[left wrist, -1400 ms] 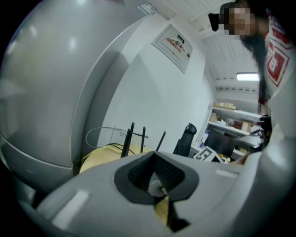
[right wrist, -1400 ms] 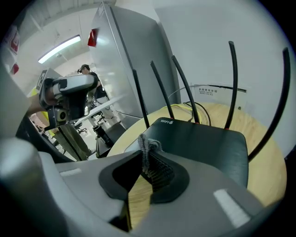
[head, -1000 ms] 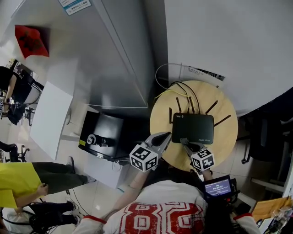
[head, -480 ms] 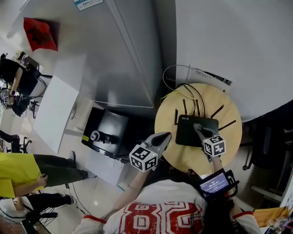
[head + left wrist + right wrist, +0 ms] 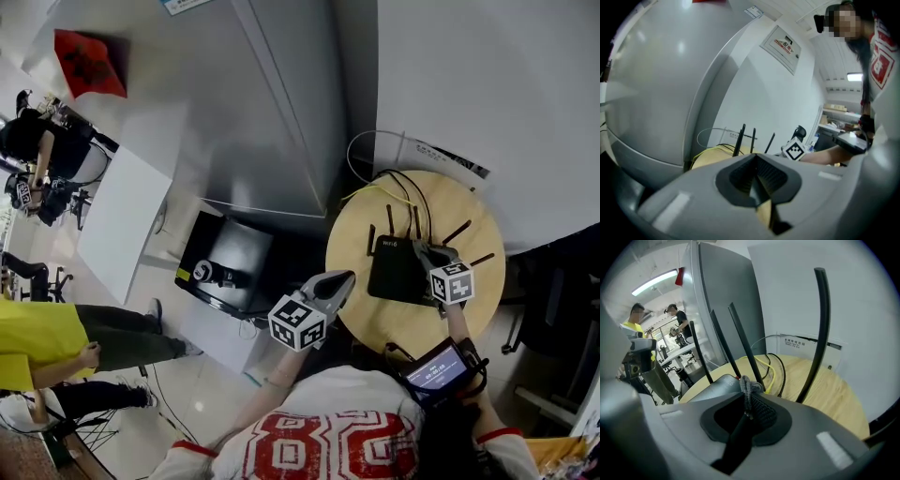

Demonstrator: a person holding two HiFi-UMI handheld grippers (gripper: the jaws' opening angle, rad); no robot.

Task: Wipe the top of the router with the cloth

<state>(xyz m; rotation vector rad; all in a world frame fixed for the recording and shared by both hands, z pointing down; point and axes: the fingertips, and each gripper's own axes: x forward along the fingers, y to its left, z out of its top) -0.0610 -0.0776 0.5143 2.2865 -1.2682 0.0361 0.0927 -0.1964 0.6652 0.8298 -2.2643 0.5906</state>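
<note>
1. Round wooden bench (image 5: 389, 323) beside a grey cabinet (image 5: 262, 122) carries the black router (image 5: 394, 272). The right gripper (image 5: 422, 249) sits over the router's far right part, fingers clamped on the grey cloth (image 5: 749, 386).
2. Left gripper (image 5: 341, 279) hovers off the bench's near left edge, fingers together, holding nothing.
3. Risk: the upright antennas (image 5: 740, 338) and cables (image 5: 772, 367) stand just beyond the cloth. A stroke pushed farther could snag them or shove the unbraced router.
4. Only a small bunch of cloth shows, so the hard fingertips may scrape the top.
5. Compared with a second ago, the right gripper has travelled from the router's near edge to its far right side, while the left one has barely moved.
</note>
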